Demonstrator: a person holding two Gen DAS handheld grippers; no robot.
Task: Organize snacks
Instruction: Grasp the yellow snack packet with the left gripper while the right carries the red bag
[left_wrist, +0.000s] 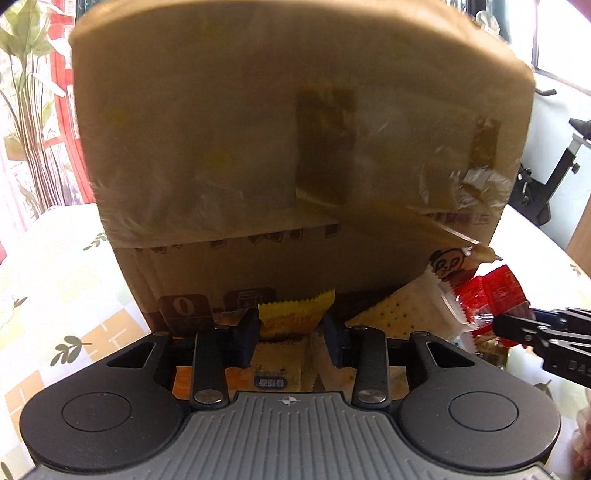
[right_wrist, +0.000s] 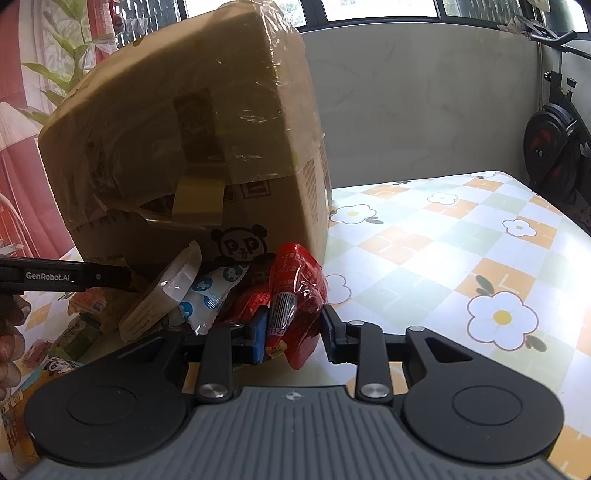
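The snacks lie on the table (right_wrist: 461, 236) by the box (right_wrist: 184, 147). The left gripper (left_wrist: 291, 319) pinches a yellow pack (left_wrist: 295, 314). The right gripper (right_wrist: 293, 332) holds a red pack (right_wrist: 295, 288). Both are light, soft and crinkly; grab the flat ends.

Cardboard box (right_wrist: 192, 147) ahead — open tablecloth (right_wrist: 461, 251) rightward, seemingly clear

A vinyl cloth (right_wrist: 461, 236) covers the counter, checked in orange, pale green and white with white daisies and small leaf sprigs. Far right, a black exercise bike (right_wrist: 554, 147) with a red-marked flywheel stands beside a pale wall panel (right_wrist: 424, 99). Dark-framed windows (right_wrist: 369, 9) run along the top. Far left, a leafy green plant (right_wrist: 70, 48) rises before a reddish curtain (right_wrist: 22, 173).
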